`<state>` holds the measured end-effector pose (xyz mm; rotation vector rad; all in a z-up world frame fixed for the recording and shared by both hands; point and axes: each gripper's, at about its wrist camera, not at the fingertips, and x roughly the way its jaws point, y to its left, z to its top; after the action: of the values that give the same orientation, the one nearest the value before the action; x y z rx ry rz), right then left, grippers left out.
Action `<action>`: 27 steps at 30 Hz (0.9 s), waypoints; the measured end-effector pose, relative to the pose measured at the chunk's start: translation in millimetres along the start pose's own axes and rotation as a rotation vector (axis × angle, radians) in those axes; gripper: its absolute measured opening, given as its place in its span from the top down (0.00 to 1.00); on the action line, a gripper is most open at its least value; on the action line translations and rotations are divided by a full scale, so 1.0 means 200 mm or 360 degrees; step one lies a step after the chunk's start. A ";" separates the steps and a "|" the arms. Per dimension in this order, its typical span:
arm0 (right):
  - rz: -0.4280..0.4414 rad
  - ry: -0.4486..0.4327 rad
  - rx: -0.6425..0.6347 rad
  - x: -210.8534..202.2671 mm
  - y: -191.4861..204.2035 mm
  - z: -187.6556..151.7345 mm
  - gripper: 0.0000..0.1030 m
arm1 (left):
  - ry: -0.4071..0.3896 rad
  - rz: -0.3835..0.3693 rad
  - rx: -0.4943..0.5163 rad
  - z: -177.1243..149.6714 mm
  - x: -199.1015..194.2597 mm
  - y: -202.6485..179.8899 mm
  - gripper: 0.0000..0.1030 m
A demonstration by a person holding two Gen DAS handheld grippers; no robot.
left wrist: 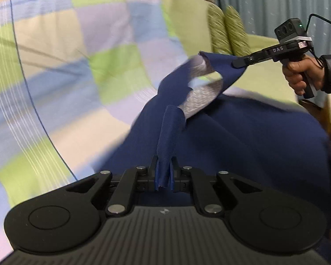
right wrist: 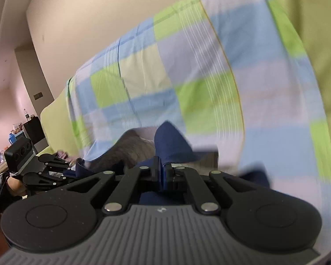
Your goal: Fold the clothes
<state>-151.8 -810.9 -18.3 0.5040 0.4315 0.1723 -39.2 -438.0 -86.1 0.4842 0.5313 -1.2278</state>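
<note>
Left wrist – navy garment (left wrist: 242, 137), checked bedsheet (left wrist: 61, 70), green pillows (left wrist: 229, 28) beyond

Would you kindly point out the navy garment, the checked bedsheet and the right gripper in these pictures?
navy garment (left wrist: 242, 137): left wrist view, on its broad draped body.
checked bedsheet (left wrist: 77, 70): left wrist view, on a green square.
right gripper (left wrist: 239, 63): left wrist view, at its fingers pinching the garment's edge.

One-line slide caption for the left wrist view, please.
Left hand-held gripper and right hand-held gripper each pinch an edge of a navy garment above a checked bedsheet.
</note>
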 end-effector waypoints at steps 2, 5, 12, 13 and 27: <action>0.0015 0.0091 0.0040 -0.10 0.03 -0.13 0.98 | 0.0059 -0.0042 -0.0034 -0.08 -0.03 -0.11 0.90; 0.0021 0.0207 0.0073 -0.19 0.07 -0.27 0.95 | 0.0092 -0.0043 -0.0066 -0.12 -0.08 -0.18 0.82; 0.0027 0.0194 0.0258 -0.30 0.04 -0.36 0.82 | 0.0070 -0.0019 -0.0187 -0.15 -0.17 -0.16 0.80; 0.0033 0.0183 0.0259 -0.30 0.04 -0.36 0.76 | 0.0068 -0.0011 -0.0205 -0.15 -0.17 -0.16 0.76; 0.0014 0.0245 0.0408 -0.03 -0.21 -0.23 0.38 | 0.0141 0.0006 -0.0676 -0.28 -0.11 -0.05 0.52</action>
<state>-175.7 -828.9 -72.8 0.7474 0.6060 0.1658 -60.0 -389.8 -117.1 0.1785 0.8434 -1.0550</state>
